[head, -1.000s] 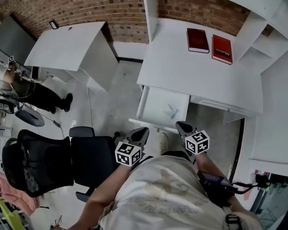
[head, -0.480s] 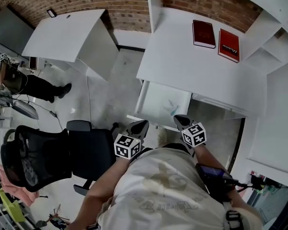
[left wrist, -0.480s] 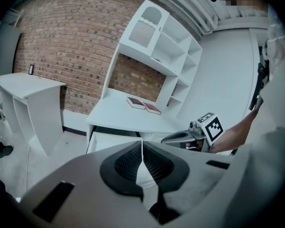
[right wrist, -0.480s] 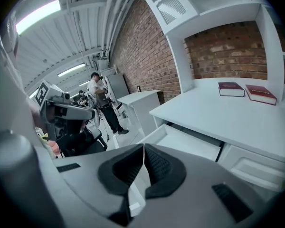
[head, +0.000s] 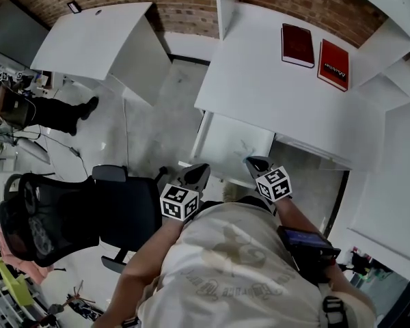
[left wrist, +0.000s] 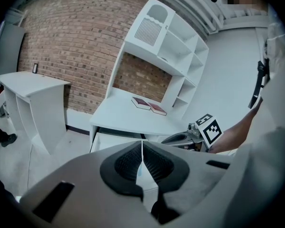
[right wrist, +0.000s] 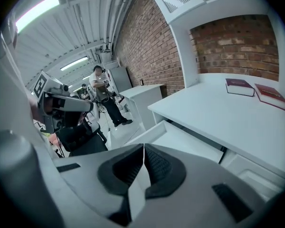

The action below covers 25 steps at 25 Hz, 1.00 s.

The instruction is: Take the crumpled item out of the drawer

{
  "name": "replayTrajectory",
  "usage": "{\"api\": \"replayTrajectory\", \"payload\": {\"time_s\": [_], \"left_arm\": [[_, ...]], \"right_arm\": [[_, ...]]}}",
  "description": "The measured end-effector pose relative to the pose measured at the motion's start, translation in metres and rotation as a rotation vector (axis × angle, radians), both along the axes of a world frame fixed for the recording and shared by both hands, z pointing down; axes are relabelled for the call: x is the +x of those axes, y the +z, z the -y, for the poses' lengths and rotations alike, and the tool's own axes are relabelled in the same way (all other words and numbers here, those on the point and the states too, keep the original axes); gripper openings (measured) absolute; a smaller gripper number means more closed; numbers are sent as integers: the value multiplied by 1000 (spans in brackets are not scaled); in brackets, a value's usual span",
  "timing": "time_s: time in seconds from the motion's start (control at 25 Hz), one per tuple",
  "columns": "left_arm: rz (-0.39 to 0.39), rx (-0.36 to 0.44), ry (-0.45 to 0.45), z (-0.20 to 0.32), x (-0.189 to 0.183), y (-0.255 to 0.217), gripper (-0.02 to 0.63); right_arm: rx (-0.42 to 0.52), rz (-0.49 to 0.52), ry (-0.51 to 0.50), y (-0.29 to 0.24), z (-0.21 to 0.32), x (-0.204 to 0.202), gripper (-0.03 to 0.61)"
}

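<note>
Two hardback books lie side by side near the back edge of the white desk [head: 273, 94], toward its right: one dark maroon book [head: 297, 45] and one brighter red book [head: 333, 64] whose white cover lettering is too small to read. One small pale bluish crumpled item [head: 244, 143] lies on the floor of the single open white drawer [head: 199, 139] under the desk's front edge, right of the drawer's middle. The left gripper [head: 199, 173] and the right gripper [head: 256, 164] hover at the drawer's front edge, each bearing one black-and-white marker cube, jaws pressed together on nothing.
</note>
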<state>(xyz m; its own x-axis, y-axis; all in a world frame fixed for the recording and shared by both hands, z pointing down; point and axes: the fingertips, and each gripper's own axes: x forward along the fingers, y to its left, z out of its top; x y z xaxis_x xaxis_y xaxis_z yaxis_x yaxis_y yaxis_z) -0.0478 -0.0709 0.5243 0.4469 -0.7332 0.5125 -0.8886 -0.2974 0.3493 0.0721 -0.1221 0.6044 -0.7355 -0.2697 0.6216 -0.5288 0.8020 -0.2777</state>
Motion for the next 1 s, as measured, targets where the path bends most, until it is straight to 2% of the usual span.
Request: {"api": "replayTrajectory", "payload": {"time_s": [0.28, 0.6, 1.0], "left_arm": [[-5, -35, -13, 12, 2, 12, 28], [-15, -59, -14, 28, 4, 22, 28], [-32, -86, -32, 33, 3, 33, 28]], "right_arm": [[-32, -60, -18, 24, 14, 7, 25], [-48, -139, -90, 53, 26, 3, 26], [-45, -189, -162, 73, 44, -6, 29]]}}
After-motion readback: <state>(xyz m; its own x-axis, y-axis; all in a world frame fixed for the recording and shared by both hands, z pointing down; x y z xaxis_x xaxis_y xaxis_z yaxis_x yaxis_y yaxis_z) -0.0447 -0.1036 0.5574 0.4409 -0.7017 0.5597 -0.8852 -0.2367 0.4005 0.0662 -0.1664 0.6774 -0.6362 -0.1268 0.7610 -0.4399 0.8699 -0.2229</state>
